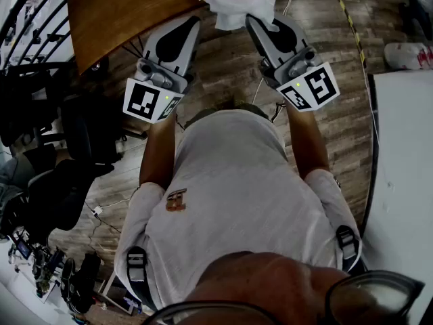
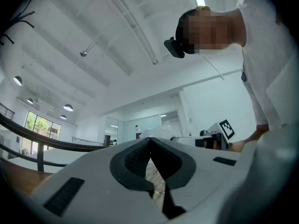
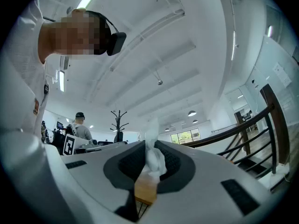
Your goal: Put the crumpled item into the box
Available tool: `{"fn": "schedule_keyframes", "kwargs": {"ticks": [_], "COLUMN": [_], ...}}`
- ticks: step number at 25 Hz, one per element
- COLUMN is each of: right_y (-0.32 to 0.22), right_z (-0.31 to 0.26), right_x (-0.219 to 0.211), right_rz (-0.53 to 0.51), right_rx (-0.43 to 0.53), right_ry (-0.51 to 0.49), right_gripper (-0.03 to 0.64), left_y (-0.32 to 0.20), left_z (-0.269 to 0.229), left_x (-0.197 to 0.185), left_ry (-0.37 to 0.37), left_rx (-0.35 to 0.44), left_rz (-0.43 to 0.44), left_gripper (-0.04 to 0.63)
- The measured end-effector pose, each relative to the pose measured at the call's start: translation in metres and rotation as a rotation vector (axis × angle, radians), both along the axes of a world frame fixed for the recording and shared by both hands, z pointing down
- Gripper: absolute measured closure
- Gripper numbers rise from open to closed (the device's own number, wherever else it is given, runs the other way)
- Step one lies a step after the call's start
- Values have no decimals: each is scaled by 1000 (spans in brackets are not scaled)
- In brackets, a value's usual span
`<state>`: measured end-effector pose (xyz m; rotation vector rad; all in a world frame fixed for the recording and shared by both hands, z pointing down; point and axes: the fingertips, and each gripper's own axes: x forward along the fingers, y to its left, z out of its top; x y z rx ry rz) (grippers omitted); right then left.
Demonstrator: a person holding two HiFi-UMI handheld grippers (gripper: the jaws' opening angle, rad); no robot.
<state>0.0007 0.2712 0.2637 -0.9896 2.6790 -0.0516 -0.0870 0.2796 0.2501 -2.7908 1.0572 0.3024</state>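
In the head view my right gripper point(image 1: 254, 19) holds a crumpled white paper item point(image 1: 238, 9) at its tips, over the edge of a brown wooden table point(image 1: 122, 12). The right gripper view shows the white paper point(image 3: 153, 157) pinched between the dark pads of that gripper point(image 3: 150, 164), jaws shut on it. My left gripper point(image 1: 195, 20) is beside it to the left, pointing the same way. In the left gripper view the left gripper point(image 2: 150, 141) has its tips touching with nothing between them. No box shows in any view.
A wood-plank floor point(image 1: 325, 59) lies under both grippers. A white table edge point(image 1: 406, 181) runs down the right side. Black office chairs point(image 1: 61, 181) stand at the left. A person in a cap point(image 3: 80, 125) stands far off in the right gripper view.
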Motion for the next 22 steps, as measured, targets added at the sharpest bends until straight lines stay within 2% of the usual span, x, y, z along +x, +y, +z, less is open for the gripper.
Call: {"fn": "schedule_keyframes", "kwargs": {"ticks": [15,22], "right_y": [-4,-28], "right_z": [2,7], "right_x": [4,65], "right_rz": [-9,-28], "right_rx": [11,24], "right_ry": [27,52], "right_gripper": [552,552], "left_y": [-8,-30], "left_z": [10,14], "left_x": [-5,47], "left_ry": [11,2], "left_rx": [-20,-17], "left_rz": [-27,-67], "left_gripper": [575,575]}}
